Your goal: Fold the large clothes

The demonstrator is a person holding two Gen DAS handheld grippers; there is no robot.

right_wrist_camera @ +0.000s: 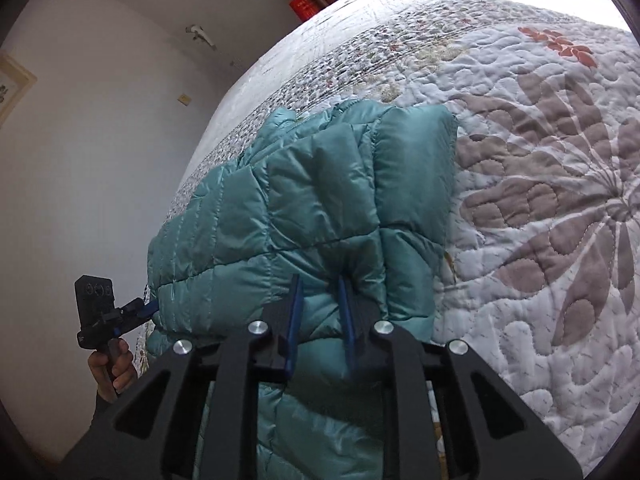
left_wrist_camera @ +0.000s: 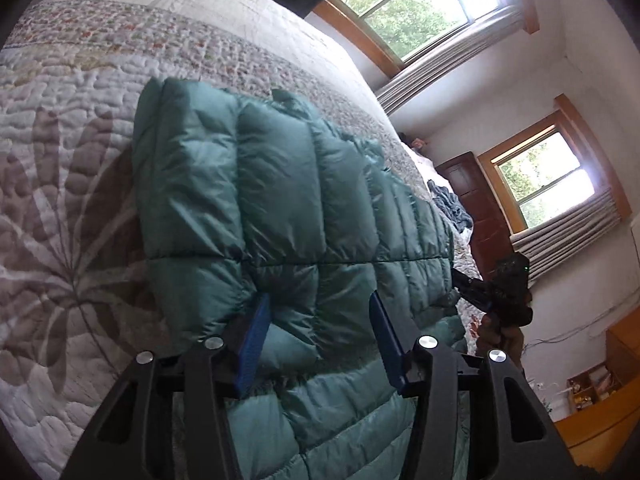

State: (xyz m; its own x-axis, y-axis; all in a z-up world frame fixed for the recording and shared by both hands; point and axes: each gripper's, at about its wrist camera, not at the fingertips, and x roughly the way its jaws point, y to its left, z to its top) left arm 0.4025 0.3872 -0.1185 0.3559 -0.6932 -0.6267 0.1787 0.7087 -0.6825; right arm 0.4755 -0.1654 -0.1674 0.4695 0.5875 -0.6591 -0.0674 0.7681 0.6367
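Teal puffy jacket (left_wrist_camera: 280,200) spread on the quilt (left_wrist_camera: 60,200) of the bed, folded over itself so a doubled layer lies on a lower layer that trails toward the cameras. Left hand-held gripper (left_wrist_camera: 320,312) at the near edge of the upper fold, blue fingers (left_wrist_camera: 256,336) set fairly wide with padded fabric bulging between them; looks like a loose hold, or a press, rather than a firm pinch, so grip cannot be told for certain. Right hand-held gripper (right_wrist_camera: 322,304) narrow, fingers (right_wrist_camera: 295,312) squeezed into the fold edge with creases radiating from the pinch: holding the jacket. Seen from the right wrist view, the left hand-held gripper meets the jacket's far corner, carried by a hand (right_wrist_camera: 114,368). Probable reason for two holds spaced along one edge: slippery, springy padding would slide or puff open if carried by one point, and paired holds keep the fold line straight. Fold judged partway done; upper layer not yet squared with the lower. Risk: trapped air pushing the fold back open on release. Blue clothes (left_wrist_camera: 452,208) heaped beyond the jacket, toward the windows (left_wrist_camera: 544,184), well apart.
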